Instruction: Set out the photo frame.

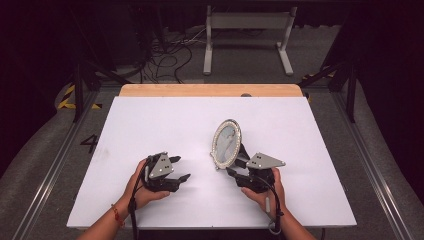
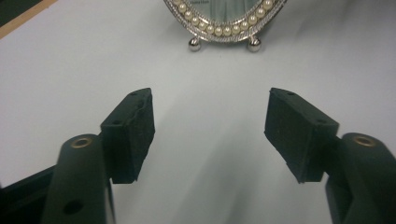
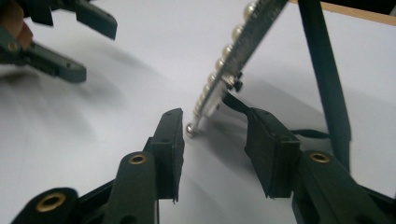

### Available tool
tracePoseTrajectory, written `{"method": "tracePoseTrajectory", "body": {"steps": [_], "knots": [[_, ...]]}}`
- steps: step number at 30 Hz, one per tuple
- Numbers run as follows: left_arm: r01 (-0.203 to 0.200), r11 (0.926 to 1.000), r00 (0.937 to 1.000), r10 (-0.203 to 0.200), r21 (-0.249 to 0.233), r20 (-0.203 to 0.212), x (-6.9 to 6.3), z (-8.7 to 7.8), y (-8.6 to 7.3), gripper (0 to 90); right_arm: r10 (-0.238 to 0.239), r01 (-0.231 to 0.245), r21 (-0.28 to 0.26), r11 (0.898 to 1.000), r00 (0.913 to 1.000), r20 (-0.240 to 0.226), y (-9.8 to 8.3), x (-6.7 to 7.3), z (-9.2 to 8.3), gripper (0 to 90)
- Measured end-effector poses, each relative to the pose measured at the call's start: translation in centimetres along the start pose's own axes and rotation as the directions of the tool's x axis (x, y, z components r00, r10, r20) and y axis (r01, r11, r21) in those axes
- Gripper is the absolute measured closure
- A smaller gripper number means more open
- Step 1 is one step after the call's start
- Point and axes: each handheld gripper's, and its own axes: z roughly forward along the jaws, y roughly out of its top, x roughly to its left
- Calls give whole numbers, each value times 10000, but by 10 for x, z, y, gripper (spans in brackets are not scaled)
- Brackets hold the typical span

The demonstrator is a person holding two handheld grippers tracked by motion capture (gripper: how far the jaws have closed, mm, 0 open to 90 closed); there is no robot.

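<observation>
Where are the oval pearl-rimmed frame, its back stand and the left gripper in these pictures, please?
Oval pearl-rimmed frame (image 1: 226, 143): high view, on its glass face.
Back stand (image 3: 327, 79): right gripper view, on the dark strut behind the frame.
Left gripper (image 2: 210, 133): left gripper view, midway between its two open jaws.

Items counted: one oval picture frame (image 1: 226, 144) with pearl trim (standing on two ball feet), two handheld grippers, left (image 1: 176, 168) and right (image 1: 236, 166), and one white table (image 1: 150, 125).
</observation>
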Motion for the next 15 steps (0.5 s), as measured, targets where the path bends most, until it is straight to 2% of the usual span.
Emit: {"method": "tracePoseTrajectory", "body": {"steps": [2,4,5,7,14,15], "knots": [[-27,10000,10000,27,32,21,-1,-2,-3,265,-41,43,-79,10000,9997,252,3,3,3,542],[-1,10000,10000,1,36,33,-1,-3,-4,251,-5,6,-91,10000,9999,161,4,4,6,538],[37,10000,10000,-37,48,-58,-1,-3,-3,206,-51,53,-56,10000,9995,310,7,5,10,536],[96,10000,9999,-96,12,-48,-1,-2,-2,173,-9,10,-36,10000,9994,335,7,5,13,538],[16,10000,9999,-15,84,-165,-4,1,-2,137,105,-88,-269,9996,9979,642,7,3,19,570],[21,10000,9999,-20,92,-108,-4,3,-1,132,275,-255,-344,9991,9979,586,7,2,22,586]]}}
